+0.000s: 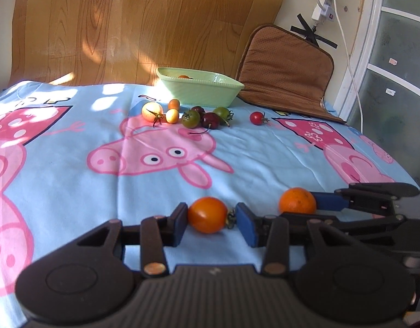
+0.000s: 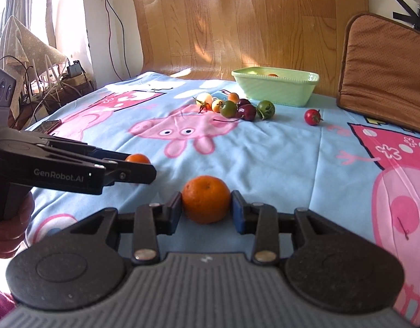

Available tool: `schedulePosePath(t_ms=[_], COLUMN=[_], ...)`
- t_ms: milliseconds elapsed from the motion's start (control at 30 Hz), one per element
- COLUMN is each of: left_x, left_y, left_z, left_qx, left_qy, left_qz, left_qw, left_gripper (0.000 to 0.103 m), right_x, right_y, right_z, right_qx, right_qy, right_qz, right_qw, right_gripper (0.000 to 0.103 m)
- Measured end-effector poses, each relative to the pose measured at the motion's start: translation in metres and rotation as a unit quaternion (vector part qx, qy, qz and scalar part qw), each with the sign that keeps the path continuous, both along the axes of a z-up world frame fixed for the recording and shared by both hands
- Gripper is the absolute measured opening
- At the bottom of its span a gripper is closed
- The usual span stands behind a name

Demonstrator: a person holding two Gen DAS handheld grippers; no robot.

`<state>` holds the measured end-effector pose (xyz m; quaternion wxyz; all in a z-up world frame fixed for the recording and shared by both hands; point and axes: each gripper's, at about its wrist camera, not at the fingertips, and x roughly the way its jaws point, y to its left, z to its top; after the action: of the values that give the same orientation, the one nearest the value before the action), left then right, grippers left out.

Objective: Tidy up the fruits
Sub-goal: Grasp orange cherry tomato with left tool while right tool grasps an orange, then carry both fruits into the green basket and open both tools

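Left gripper [image 1: 212, 220] is clamped on an orange tomato [image 1: 207, 214]: one pad on its smooth side, the other against the stem end with the calyx [image 1: 231, 218] pinched between. Right gripper [image 2: 206, 208] is clamped on a small mandarin [image 2: 206, 199], both pads flush on its flanks. Neither pair of jaws is wide; each sits at fruit width. Both fruits ride low over the blanket near its near edge; can't tell whether they're clear of the cloth.

Step in hand, as I read it: carry both to the green bowl [image 1: 201, 87] at the far edge of the blanket [image 1: 73, 147].

How to do it well:
- Keep squeeze light on the tomato. Soft skin, and the grip is end-on, so it could squirt out sideways.
- Lift before travelling. The loose cluster sits just in front of the bowl: yellow tomato [image 1: 152, 111], small yellow one [image 1: 172, 115], small orange one [image 1: 173, 104], two green tomatoes [image 1: 190, 118], dark cherries [image 1: 210, 120]. Come in above them.
- A red cherry tomato [image 1: 256, 117] sits apart, toward the brown cushion [image 1: 286, 65].
- The grippers are close side by side; stagger them over the bowl, one drop at a time.
- Release low inside the rim. At least one orange fruit [image 1: 183, 76] is already in there, so don't drop from height.
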<state>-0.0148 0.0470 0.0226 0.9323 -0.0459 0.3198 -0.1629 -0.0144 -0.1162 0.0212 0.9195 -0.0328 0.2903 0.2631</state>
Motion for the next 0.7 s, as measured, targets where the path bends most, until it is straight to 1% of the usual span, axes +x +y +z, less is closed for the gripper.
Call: schedulePosePath(t_ms=[33,100,233,433,567,633,700], left_x=[-0.0008,-0.0016,-0.0030,-0.0038,-0.0044,-0.0047,-0.0046], left_y=[-0.0003,-0.0009,-0.0047,-0.0045,-0.0048,-0.0044,-0.0041], left_z=[-0.0002,-0.0003,-0.0014,-0.0024,-0.0024,-0.0023,-0.0015], left_qx=[0.000,0.000,0.010,0.014,0.018,0.017,0.015], left_qy=[-0.001,-0.002,-0.009,-0.014,-0.015,-0.015,-0.014], left_qz=[-0.001,-0.003,-0.003,-0.003,-0.001,-0.001,-0.002], left_qw=[1.0000,1.0000,0.9999,0.9998,0.9997,0.9997,0.9998], left_gripper=[0.041,0.048,0.049,0.044,0.039,0.039,0.039], right_x=[-0.0009,-0.0016,-0.0023,-0.0035,-0.0039,-0.0047,-0.0053], right_y=[0.0000,0.0005,0.0012,0.0035,0.0045,0.0060,0.0060], right_z=[0.0000,-0.0003,-0.0006,-0.0011,-0.0013,-0.0014,-0.0009], right_qx=[0.000,0.002,0.000,-0.002,-0.005,-0.009,-0.011], right_qy=[-0.001,-0.001,-0.002,-0.005,-0.006,-0.008,-0.011], right_qz=[-0.001,-0.002,-0.001,0.000,-0.001,-0.002,-0.006], right_qw=[1.000,1.000,1.000,1.000,1.000,1.000,1.000], right_gripper=[0.042,0.044,0.046,0.047,0.047,0.047,0.040])
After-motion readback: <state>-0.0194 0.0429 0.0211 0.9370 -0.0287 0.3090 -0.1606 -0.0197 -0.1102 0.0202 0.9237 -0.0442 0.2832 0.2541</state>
